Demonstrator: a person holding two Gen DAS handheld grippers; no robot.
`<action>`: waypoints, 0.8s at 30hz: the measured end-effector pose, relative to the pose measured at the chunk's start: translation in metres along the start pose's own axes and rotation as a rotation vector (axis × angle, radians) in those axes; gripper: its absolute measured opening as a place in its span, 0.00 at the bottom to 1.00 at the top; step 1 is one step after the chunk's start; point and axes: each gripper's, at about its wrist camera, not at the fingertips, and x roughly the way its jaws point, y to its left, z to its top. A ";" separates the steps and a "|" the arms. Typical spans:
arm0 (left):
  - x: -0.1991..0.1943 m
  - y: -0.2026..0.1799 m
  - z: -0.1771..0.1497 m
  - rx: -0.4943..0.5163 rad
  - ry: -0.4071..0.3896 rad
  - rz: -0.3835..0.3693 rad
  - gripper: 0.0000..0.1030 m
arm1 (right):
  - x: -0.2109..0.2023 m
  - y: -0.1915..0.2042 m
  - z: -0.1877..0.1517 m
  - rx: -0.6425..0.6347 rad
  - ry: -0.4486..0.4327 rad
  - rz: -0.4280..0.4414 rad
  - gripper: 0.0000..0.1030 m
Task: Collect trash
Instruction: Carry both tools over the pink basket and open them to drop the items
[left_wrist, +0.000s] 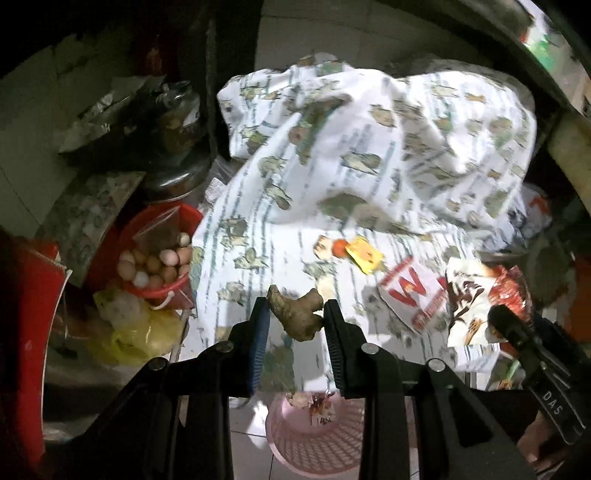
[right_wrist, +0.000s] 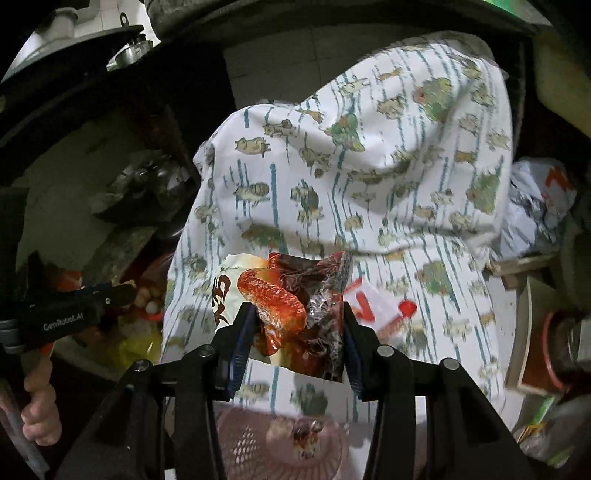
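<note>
Ginger root (left_wrist: 297, 314) sits clamped in our left hand-held gripper (left_wrist: 295, 314) above the pink basket (left_wrist: 314, 443). Our right hand-held gripper (right_wrist: 299, 317) grips a crumpled snack wrapper (right_wrist: 291, 299), also above it.

A dim, cluttered room is shown, lit mainly at the centre. A surface is draped with a white cloth (left_wrist: 369, 147) printed with teal stripes and small cartoon animals. Pale wall tiles (left_wrist: 314, 33) are seen behind it, and light floor tiles (left_wrist: 251, 439) below. At the left, a red bucket (left_wrist: 147, 236) of eggs (left_wrist: 162, 258) is set beside dark shelving.
</note>
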 end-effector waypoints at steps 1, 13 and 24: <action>-0.003 -0.005 -0.005 0.018 -0.004 0.006 0.28 | -0.003 0.000 -0.006 0.000 0.006 0.001 0.45; 0.002 -0.040 -0.053 0.137 0.082 -0.001 0.28 | 0.008 -0.001 -0.056 -0.072 0.194 0.014 0.46; 0.057 -0.039 -0.068 0.145 0.245 0.005 0.28 | 0.122 -0.003 -0.128 0.021 0.666 0.142 0.46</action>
